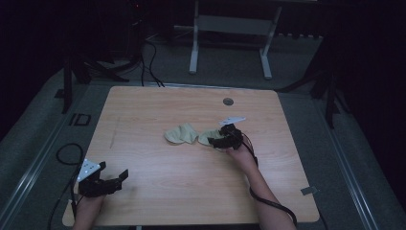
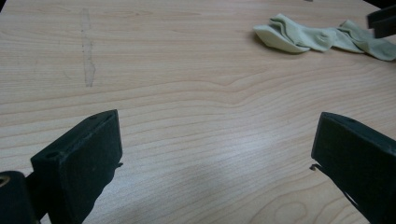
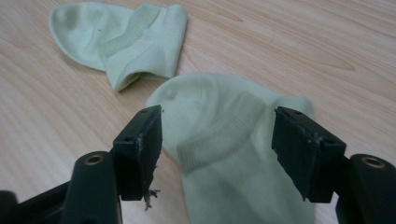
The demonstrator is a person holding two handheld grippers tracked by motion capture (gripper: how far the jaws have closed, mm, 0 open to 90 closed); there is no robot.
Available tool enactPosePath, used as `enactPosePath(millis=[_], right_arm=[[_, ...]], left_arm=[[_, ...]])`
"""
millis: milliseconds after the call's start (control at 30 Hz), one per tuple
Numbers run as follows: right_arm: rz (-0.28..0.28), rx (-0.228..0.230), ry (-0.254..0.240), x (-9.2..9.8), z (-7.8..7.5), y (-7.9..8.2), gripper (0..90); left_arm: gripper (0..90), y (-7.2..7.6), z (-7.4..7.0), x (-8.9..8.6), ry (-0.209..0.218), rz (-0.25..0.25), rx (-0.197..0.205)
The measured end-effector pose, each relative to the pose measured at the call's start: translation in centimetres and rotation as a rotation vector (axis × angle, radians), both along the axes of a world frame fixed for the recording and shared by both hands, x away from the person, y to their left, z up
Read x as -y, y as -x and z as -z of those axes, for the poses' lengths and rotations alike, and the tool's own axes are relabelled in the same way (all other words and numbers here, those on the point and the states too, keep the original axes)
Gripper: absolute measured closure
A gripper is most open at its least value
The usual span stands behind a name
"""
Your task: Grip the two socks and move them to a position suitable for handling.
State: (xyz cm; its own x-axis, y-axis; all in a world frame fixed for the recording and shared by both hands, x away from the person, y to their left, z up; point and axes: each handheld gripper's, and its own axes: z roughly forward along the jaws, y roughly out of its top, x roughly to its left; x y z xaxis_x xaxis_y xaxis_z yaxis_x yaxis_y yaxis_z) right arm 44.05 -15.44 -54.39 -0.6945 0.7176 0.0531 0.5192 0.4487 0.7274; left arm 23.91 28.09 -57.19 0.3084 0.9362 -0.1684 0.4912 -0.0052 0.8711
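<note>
**Right tongs straddled a sock near the tabletop's middle**

Your right gripper (image 1: 221, 139) sat just right of the tabletop's centre, its jaws spread to either side of the nearer sock (image 3: 224, 140). In the right gripper view the sock lay flat between the pads, ribbed cuff across the gap, and neither pad pressed on the cloth. Your right hand (image 1: 239, 152) came in from the near edge, cable trailing back along the forearm.

The second sock (image 3: 121, 39) lay just beside the first, on its left in the high view, crumpled and resting on the wood.

Your left gripper (image 1: 107, 181) rested near the near-left corner of the table (image 1: 158, 191), jaws spread wide over bare wood, well apart from both socks and holding nothing.
</note>
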Motion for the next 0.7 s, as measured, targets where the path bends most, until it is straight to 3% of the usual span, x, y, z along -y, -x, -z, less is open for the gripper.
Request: enactPosePath(millis=[267,400,533,600,700], right_arm=[[0.027,0.01,0.058,-1.2,1.7,-1.0,35.2],[0.038,0.065,0.086,-1.4,2.0,-0.5,40.7],[0.07,0.077,0.072,-1.3,2.1,-0.2,56.5],[0.079,0.079,0.086,-1.3,1.9,-0.2,72.6],[0.086,0.075,0.121,-1.5,1.7,-0.3,77.6]], left_arm=[[1.7,0.0,0.1,-0.2,0.011,-0.002,-0.005],[1.7,-0.1,0.1,-0.2,0.014,-0.001,-0.009],[1.7,-0.1,0.1,-0.2,0.015,0.0,-0.01],[1.7,-0.1,0.2,-0.2,0.014,-0.001,-0.012],[1.7,-0.1,0.2,-0.2,0.015,-0.001,-0.013]])
